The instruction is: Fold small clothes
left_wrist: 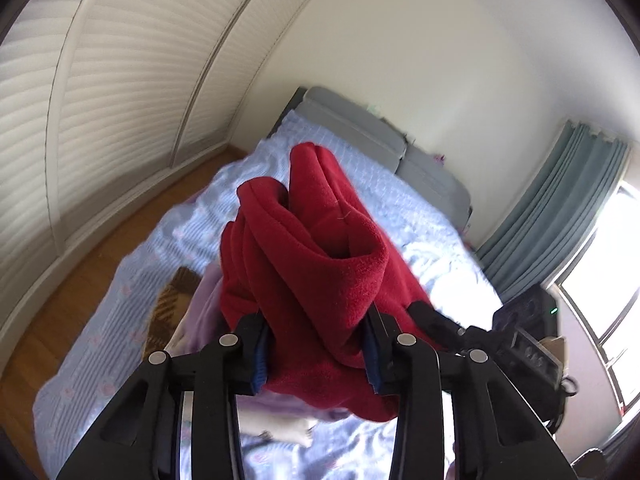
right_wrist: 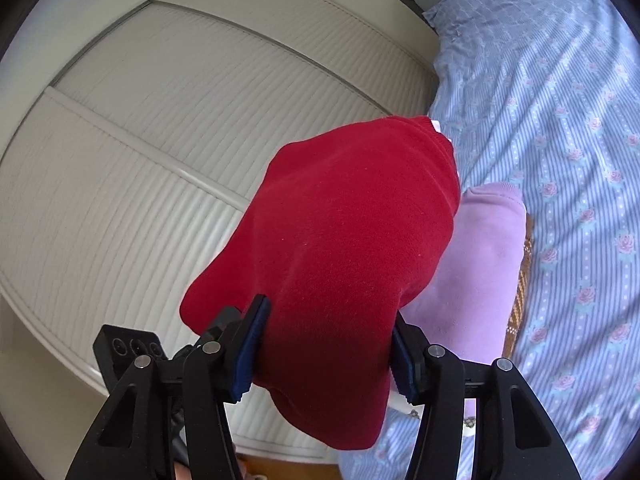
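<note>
Both grippers, left gripper [left_wrist: 316,354] and right gripper [right_wrist: 324,354], pinch the red garment [left_wrist: 320,240] between their fingers above the bed [left_wrist: 120,312]. Only the right-wrist view shows the lilac garment [right_wrist: 476,264] clearly (beneath the red one).

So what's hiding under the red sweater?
Under the red sweater lies a lilac garment, with a brown patterned cloth beside it on the flowered bedsheet. The sweater covers most of the lilac garment, so what kind it is stays hidden.
</note>
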Motion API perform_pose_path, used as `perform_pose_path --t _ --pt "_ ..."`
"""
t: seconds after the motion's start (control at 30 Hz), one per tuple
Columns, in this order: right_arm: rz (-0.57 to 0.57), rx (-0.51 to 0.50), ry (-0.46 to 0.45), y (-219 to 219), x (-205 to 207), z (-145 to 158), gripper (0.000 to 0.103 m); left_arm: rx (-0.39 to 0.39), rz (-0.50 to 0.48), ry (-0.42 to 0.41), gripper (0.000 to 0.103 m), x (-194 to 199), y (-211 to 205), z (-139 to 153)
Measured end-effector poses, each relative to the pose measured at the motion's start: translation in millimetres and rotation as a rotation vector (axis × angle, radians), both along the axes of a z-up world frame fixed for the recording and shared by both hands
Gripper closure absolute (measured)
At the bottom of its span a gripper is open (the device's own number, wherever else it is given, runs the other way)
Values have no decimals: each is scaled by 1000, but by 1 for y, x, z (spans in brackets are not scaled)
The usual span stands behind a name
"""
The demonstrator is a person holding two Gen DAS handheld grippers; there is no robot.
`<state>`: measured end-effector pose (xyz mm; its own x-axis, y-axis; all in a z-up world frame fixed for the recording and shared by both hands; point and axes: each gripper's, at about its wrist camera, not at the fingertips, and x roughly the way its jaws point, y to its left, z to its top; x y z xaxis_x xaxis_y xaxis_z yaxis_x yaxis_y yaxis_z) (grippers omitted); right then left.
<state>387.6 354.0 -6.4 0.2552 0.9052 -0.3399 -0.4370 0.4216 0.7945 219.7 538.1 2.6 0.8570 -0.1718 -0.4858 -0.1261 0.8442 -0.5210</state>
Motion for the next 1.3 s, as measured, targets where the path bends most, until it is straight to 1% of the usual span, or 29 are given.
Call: perform_pose_path --t 0.03,0.1,0.13,0.17,0.2,0.23,0.27,0.3,0.4,0.47,0.5,0.53,0.67,0.87,1.03,1.17,1.23,1.3 --pt "-3 -33 12 4 0 -7 47 -29 3 26 65 2 5 -13" --pt "5 -79 69 11 3 -28 46 -66 19 68 63 4 11 -35" --pt "10 -84 84 11 3 -36 46 -76 26 72 59 3 12 -43" --pt "12 -84 79 11 1 -39 45 -91 29 68 55 2 12 -49" --pt "8 -94 59 11 -1 -38 43 -103 30 61 53 0 12 -52" --pt "7 -107 43 11 -3 -35 42 -97 38 63 48 -1 11 -52" --pt "9 -114 36 12 -3 -33 40 -87 52 68 40 -2 10 -51" --pt "12 -116 35 12 -4 -32 37 -84 68 74 36 -2 10 -49" --pt "8 -148 22 9 -2 -25 34 -104 69 75 33 -2 9 -44" --pt "-5 -179 2 7 -5 -21 31 -89 67 77 32 -4 6 -39" --pt "-18 -198 -15 6 -6 -17 27 -80 68 75 32 -5 5 -36" --pt "-30 -209 -35 5 -7 -14 25 -73 70 73 32 -6 4 -34" --pt "-66 -229 -104 -5 -12 -1 13 -37 84 66 28 -12 -6 -24" --pt "-73 -216 -118 -21 -10 12 13 18 125 54 25 -25 -19 -3" --pt "-81 -237 -181 -40 -29 30 13 76 149 36 21 -45 -44 19" --pt "-99 -263 -243 -70 -52 51 13 139 167 24 14 -64 -83 40" --pt "-118 -280 -283 -93 -66 62 13 172 168 16 11 -72 -108 50" --pt "-148 -308 -328 -122 -82 72 13 210 163 9 9 -83 -138 58"
